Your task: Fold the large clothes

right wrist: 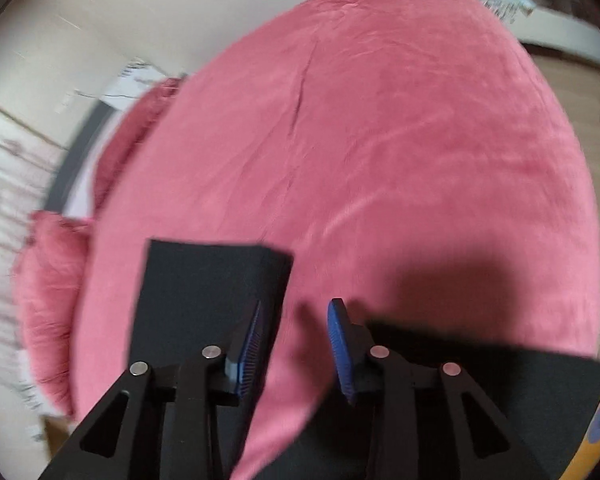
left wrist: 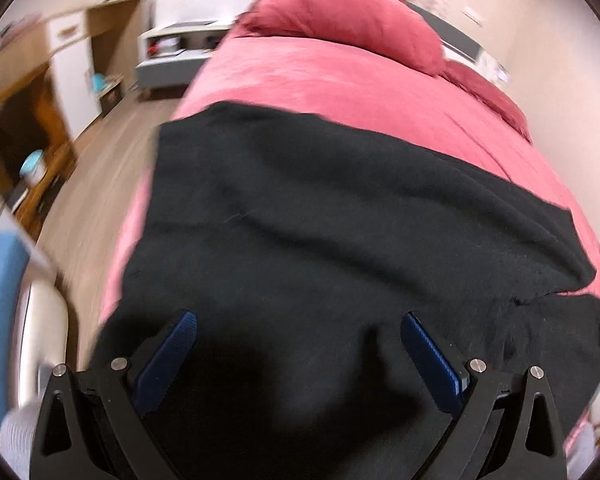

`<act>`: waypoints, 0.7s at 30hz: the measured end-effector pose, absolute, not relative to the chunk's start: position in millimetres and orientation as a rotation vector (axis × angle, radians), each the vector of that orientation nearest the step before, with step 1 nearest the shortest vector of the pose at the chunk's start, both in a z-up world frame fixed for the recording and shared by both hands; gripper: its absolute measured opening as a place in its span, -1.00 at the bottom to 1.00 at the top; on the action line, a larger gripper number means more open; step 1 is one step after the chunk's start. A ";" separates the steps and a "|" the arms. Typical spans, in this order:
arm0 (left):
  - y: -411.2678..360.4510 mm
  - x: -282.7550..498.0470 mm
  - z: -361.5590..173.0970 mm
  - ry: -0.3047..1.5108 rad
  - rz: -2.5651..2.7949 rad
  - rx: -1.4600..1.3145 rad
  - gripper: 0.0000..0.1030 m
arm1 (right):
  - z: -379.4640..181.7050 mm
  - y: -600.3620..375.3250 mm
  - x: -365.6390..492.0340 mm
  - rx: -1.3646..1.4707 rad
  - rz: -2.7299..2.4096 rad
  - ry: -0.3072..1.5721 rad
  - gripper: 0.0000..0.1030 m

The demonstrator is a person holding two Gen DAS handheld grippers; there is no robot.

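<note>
Left tongs (left wrist: pixel 298 326): spread wide, blue pads (left wrist: pixel 168 360) well apart, nothing pinched between them. They hang over a black garment (left wrist: pixel 320 220) that fills the lower and middle part of the left wrist view. The garment lies spread across the near end of a bed with a pink cover (left wrist: pixel 340 76); its far edge runs as a slanted line from middle left to right of frame, and soft creases cross it. A pink pillow (left wrist: pixel 348 16) sits at upper centre, at the head of the bed. Wooden floor (left wrist: pixel 100 152) shows left of the bed, with wooden furniture (left wrist: pixel 24 120) at far left and a white unit (left wrist: pixel 180 44) at upper left. Picture is smeared at the edges.

Right tongs (right wrist: pixel 296 320): partly spread, a clear gap between the blue pads (right wrist: pixel 342 352), pink cover visible through the gap, nothing pinched. In the right wrist view a flat rectangular flap of the black garment (right wrist: pixel 208 284) lies at lower left of centre, under and beyond the left-hand finger. More black cloth lies along the lower right of the frame, beneath the right-hand finger. A dark shadow (right wrist: pixel 452 280) falls on the cover just right of the tongs. The pink cover (right wrist: pixel 380 140) fills most of the frame; a pink pillow (right wrist: pixel 48 280) sits at middle left.
</note>
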State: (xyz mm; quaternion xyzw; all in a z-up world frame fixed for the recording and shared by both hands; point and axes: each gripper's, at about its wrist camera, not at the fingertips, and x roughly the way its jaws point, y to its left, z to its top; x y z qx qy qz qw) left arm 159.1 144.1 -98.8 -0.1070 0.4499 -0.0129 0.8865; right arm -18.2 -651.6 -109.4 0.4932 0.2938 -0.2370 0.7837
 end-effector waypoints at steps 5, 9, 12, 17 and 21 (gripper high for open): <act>170.5 120.4 -88.0 0.901 0.018 -0.236 0.99 | -99.6 -601.8 -70.0 0.934 -0.378 0.707 -0.31; 162.9 97.3 -82.3 0.898 0.031 -0.136 0.99 | -88.7 -542.4 -99.2 0.766 -0.367 0.771 -0.28; 170.3 87.7 -82.5 0.933 0.043 -0.178 0.99 | -94.5 -506.3 -123.2 0.740 -0.356 0.794 -0.28; 209.9 67.7 -82.3 0.925 0.153 -0.345 0.99 | -108.2 -475.8 -153.6 0.747 -0.351 0.824 -0.27; 241.3 52.9 -88.4 0.930 0.241 -0.469 0.99 | -113.2 -467.3 -173.7 0.747 -0.395 0.837 -0.27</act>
